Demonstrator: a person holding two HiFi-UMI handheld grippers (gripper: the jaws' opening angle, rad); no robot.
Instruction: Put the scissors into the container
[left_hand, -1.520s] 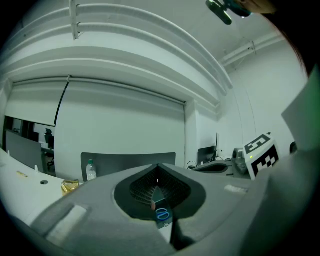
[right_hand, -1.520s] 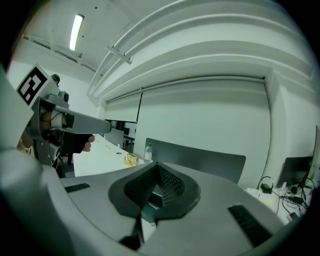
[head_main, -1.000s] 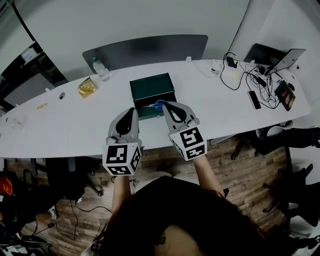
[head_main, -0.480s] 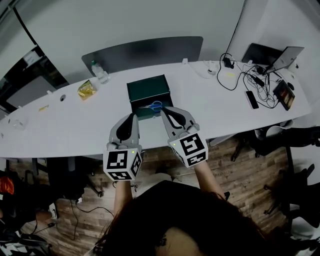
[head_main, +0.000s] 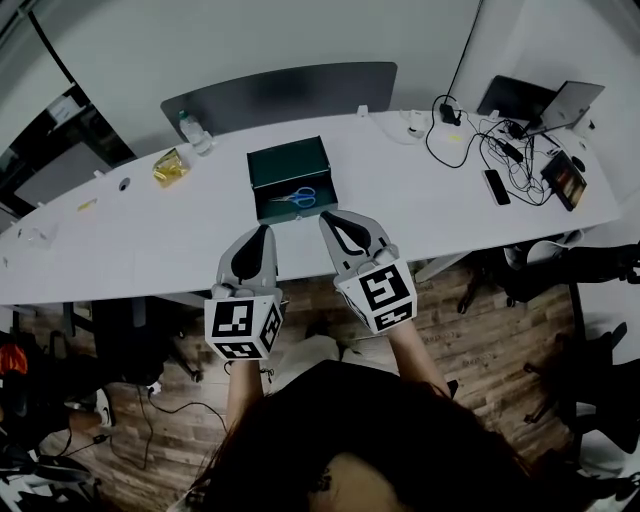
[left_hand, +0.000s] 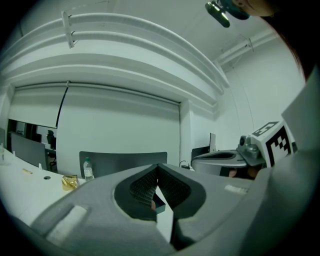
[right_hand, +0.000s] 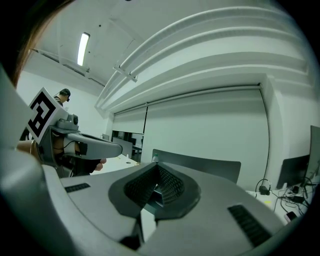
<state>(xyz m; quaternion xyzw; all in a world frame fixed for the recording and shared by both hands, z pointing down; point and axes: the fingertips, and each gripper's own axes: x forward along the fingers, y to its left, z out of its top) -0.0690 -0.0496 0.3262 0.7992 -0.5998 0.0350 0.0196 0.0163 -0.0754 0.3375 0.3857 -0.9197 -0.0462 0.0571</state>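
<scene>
Scissors lie inside green container on white table

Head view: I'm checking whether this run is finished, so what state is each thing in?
green container: open, scissors inside
blue-handled scissors: lying flat in the container, blades closed
left gripper: jaws shut, empty, short of the container
right gripper: jaws shut, empty, short of the container
water bottle: upright
laptop: lid open
</scene>
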